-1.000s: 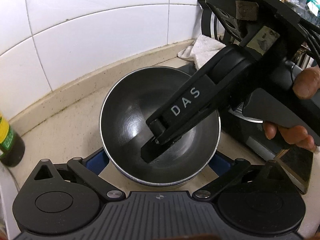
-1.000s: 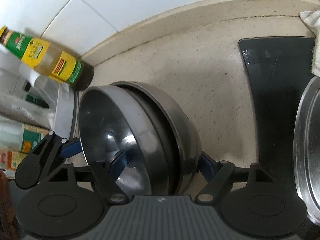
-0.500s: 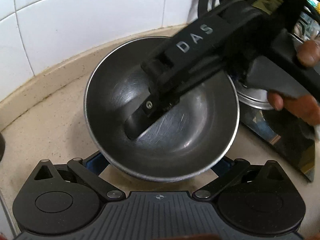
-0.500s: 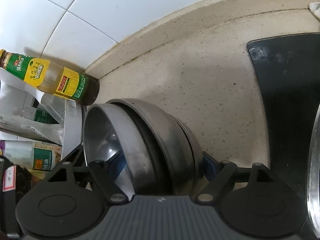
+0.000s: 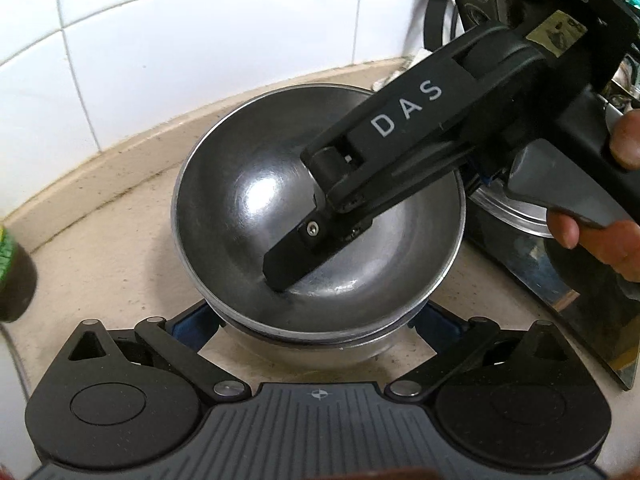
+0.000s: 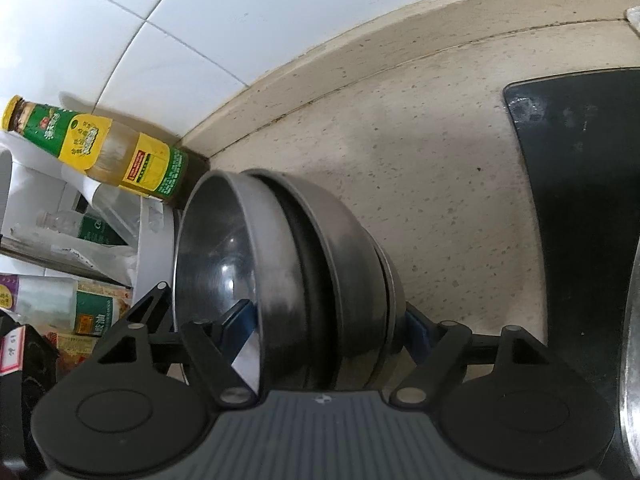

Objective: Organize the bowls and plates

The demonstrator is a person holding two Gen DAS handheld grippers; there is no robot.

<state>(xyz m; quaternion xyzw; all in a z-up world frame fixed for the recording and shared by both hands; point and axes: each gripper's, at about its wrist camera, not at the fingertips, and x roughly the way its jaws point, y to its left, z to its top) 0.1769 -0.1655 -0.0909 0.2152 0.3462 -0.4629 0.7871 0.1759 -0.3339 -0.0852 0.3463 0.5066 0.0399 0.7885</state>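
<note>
A stack of nested steel bowls (image 5: 248, 200) sits on the beige counter near the tiled wall. My right gripper (image 5: 320, 240) reaches in from the upper right. One finger (image 5: 288, 264) lies inside the top bowl, and the other is hidden outside the wall. In the right wrist view the bowls (image 6: 320, 248) appear edge on, and the right gripper (image 6: 328, 324) is shut on their walls, one blue pad inside and one outside. My left gripper (image 5: 312, 316) is open, its blue pads flanking the base of the stack. I cannot tell whether they touch it.
An oil bottle (image 6: 100, 148) stands at the wall to the left, beside boxes and packets (image 6: 60, 260). A black stovetop (image 6: 580, 200) with a steel dish (image 5: 516, 208) lies to the right. A white cloth (image 5: 396, 76) lies behind. A person's hand (image 5: 600, 236) holds the right gripper.
The stack, held by my right gripper, came up closer to the left camera half a second ago and has since moved back away. The grip on its wall stayed the same.
</note>
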